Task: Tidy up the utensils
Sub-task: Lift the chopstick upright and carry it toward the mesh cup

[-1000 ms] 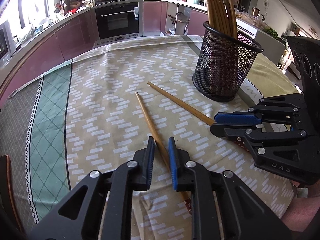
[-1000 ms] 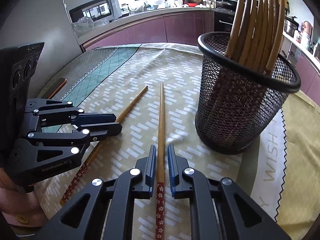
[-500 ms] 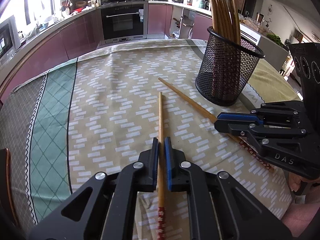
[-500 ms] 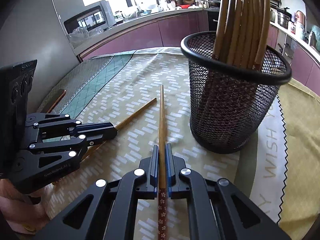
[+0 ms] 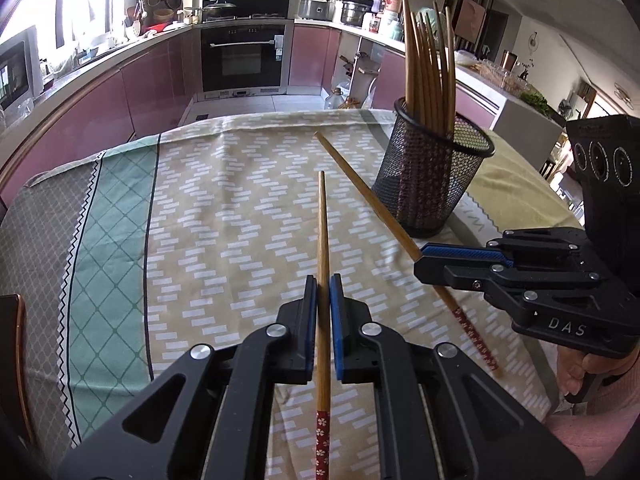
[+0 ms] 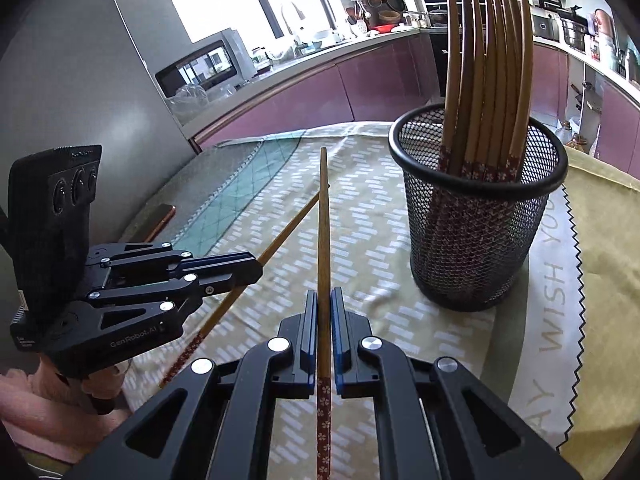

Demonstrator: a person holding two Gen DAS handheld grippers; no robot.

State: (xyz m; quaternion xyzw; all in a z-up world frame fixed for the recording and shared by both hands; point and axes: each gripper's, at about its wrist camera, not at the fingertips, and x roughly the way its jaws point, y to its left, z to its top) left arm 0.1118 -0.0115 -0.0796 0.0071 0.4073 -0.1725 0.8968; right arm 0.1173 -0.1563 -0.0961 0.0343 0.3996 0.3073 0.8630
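Both grippers are clamping a chopstick each: left gripper [image 5: 323,292] on one chopstick [image 5: 322,240], right gripper [image 6: 324,308] on another chopstick [image 6: 323,232], beside the mesh holder [image 6: 478,232] near the worktop's [image 5: 224,208] far edge.

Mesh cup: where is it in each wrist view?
Left wrist: mesh cup upper right of centre, beyond the right claw.
Right wrist: mesh cup right of centre, large, full of chopsticks.
Shared landmark: the cloth with white dashes under the cup.
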